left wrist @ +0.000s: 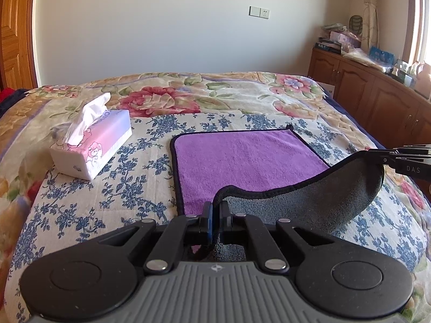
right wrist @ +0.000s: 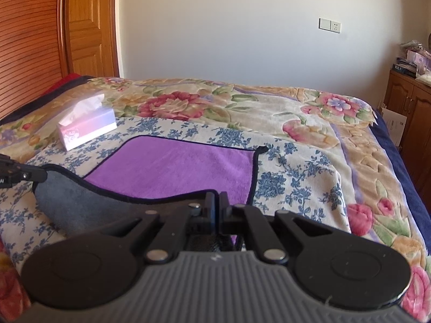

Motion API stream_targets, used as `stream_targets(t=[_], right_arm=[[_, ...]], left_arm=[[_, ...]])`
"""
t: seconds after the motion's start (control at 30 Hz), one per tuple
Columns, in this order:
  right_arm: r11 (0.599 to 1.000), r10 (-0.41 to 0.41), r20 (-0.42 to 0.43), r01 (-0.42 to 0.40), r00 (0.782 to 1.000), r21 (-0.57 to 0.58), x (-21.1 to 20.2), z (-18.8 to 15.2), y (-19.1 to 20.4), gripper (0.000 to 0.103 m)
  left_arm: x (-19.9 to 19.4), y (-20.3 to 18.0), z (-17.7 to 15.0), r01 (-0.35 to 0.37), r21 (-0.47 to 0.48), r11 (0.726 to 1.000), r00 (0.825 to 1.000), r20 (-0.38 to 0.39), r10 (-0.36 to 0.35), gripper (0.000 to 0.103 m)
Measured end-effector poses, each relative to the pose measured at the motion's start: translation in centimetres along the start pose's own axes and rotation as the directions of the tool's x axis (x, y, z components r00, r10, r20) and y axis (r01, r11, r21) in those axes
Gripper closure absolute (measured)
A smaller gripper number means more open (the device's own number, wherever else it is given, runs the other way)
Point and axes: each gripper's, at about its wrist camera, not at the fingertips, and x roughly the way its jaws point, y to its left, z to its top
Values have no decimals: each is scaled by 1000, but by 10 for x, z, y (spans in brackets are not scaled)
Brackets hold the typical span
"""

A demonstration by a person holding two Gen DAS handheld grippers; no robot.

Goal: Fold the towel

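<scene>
A purple towel [left wrist: 242,158] with a dark hem and a grey underside lies on the bed; it also shows in the right wrist view [right wrist: 172,169]. Its near edge is lifted and turned over, so the grey side [left wrist: 317,202] faces me. My left gripper [left wrist: 215,206] is shut on the near left corner of the towel. My right gripper [right wrist: 217,197] is shut on the near right corner. Each gripper shows at the edge of the other's view, the right one [left wrist: 388,157] and the left one [right wrist: 32,175], holding the hem.
A pink and white tissue box [left wrist: 94,148] stands on the bed left of the towel, also in the right wrist view [right wrist: 86,126]. The floral bedspread [left wrist: 188,99] covers the bed. A wooden cabinet [left wrist: 377,88] with clutter stands at the right. A wooden door [right wrist: 89,27] is at the left.
</scene>
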Motion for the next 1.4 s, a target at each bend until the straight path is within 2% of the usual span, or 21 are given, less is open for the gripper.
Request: stream_targets(t=[1.4], right_arm=[[996,-18,22,20,1000,-92,68,39,-17,100]], left_arm=[[71,13,58,-32,20,999,999,19,32,98]])
